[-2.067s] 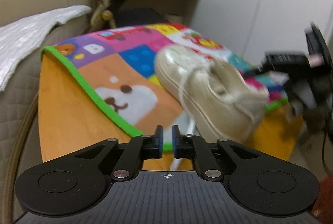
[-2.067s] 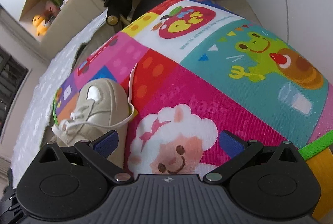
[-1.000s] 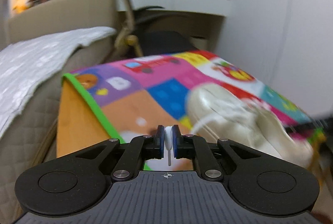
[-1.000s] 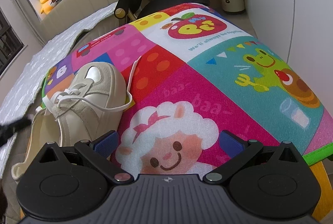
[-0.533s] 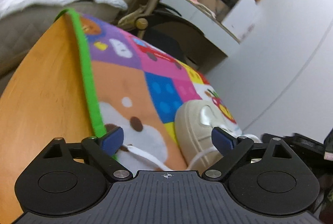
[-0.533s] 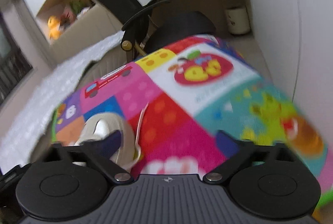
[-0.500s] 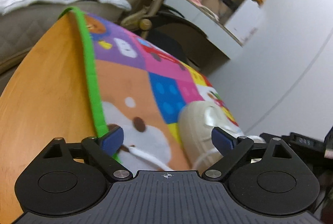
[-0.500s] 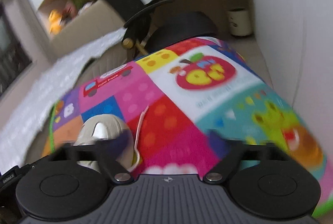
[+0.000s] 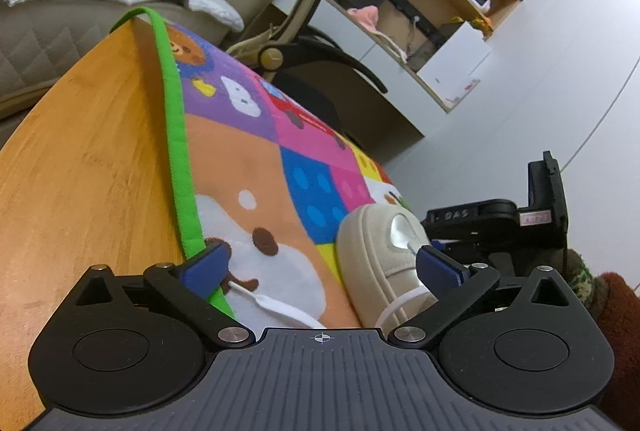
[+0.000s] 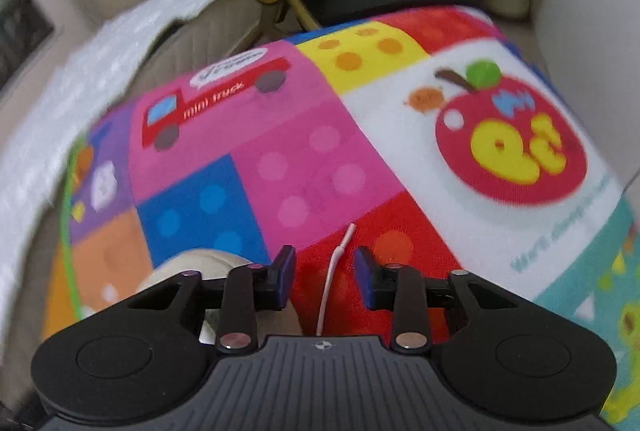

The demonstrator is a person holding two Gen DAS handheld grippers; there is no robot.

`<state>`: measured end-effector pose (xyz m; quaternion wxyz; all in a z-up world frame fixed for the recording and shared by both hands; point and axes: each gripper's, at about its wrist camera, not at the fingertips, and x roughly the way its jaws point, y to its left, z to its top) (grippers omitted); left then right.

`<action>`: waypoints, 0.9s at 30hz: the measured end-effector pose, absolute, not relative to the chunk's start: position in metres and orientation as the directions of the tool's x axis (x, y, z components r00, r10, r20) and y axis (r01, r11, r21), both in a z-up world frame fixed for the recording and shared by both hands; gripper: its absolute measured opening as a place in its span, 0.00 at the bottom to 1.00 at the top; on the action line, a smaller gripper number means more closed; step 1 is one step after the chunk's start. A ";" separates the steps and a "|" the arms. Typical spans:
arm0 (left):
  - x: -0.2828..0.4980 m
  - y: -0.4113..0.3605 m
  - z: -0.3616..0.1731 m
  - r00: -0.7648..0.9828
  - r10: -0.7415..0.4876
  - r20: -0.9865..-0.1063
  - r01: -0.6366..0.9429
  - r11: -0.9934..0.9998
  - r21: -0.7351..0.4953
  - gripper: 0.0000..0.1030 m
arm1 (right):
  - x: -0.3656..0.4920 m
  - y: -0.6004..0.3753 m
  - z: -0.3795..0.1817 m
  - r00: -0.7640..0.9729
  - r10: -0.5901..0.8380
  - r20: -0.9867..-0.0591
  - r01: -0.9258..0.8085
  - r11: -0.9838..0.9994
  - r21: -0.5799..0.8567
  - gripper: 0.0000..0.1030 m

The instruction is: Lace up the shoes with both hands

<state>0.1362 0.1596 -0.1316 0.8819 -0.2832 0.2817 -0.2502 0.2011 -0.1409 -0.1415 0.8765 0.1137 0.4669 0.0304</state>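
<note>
- Cream shoe [image 9: 384, 263] lies on the colourful mat [image 9: 248, 159] covering the wooden counter [image 9: 80, 171].
- Left gripper [image 9: 320, 267] – jaws spread wide, one white lace end [image 9: 280, 305] lying between them.
- Right gripper [image 10: 325, 273] – jaws partly parted around the other lace end [image 10: 334, 271], not pinching it.

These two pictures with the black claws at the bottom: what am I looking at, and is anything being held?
No robot here: a person holds a two-finger gripper in each hand, each carrying a wide-angle camera that looks along its fingers. One picture is from the left gripper, one from the right gripper. Both are open and hold nothing. On the wooden table lies a colourful play mat with a beige shoe on it. One white lace end lies on the mat between the left fingers; the other lace end lies between the right fingers, ungripped.
</note>
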 end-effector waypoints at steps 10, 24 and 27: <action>0.136 0.160 -0.134 0.713 -0.606 -0.352 0.290 0.712 -0.639 1.00 | 0.159 -0.157 -0.062 0.666 0.122 -0.736 0.055 0.976 0.212 0.05; 0.135 0.159 -0.135 0.718 -0.603 -0.348 0.289 0.713 -0.638 1.00 | 0.179 -0.170 -0.087 0.584 0.205 -0.785 0.169 0.915 0.365 0.15; 0.135 0.159 -0.135 0.721 -0.601 -0.345 0.289 0.714 -0.638 1.00 | 0.196 -0.163 -0.117 0.557 0.200 -0.806 0.193 0.913 0.360 0.20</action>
